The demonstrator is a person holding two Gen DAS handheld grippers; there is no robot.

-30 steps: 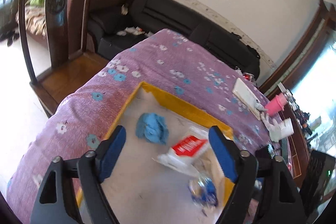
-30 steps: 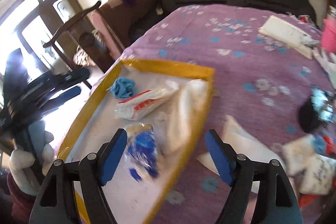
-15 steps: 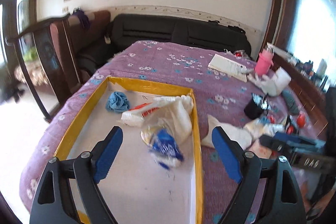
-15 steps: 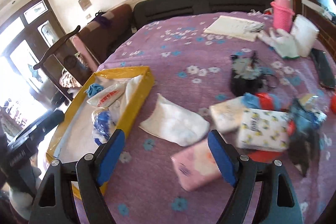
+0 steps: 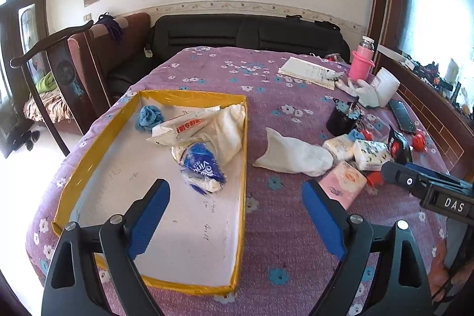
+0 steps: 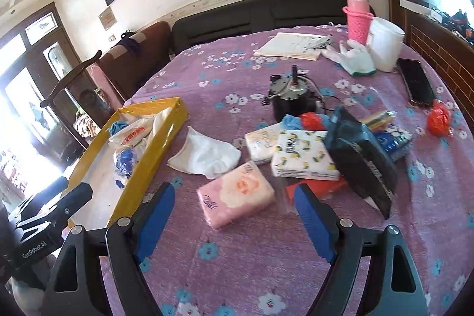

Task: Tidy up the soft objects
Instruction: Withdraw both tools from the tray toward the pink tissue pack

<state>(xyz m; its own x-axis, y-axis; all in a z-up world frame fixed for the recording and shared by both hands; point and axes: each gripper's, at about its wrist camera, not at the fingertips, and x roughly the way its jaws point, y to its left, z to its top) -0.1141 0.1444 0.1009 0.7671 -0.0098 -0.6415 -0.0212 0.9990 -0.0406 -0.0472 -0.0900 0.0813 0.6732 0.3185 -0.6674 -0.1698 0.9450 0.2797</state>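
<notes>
Bare cloth before pink tissue pack; both hand-held grippers released: left, right.

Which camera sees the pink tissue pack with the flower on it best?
The right wrist view. There the pink tissue pack lies whole and unhidden, just ahead of the open right hand-held gripper. The left wrist view shows it off to the right, with one corner hidden behind that view's own blue finger.
</notes>
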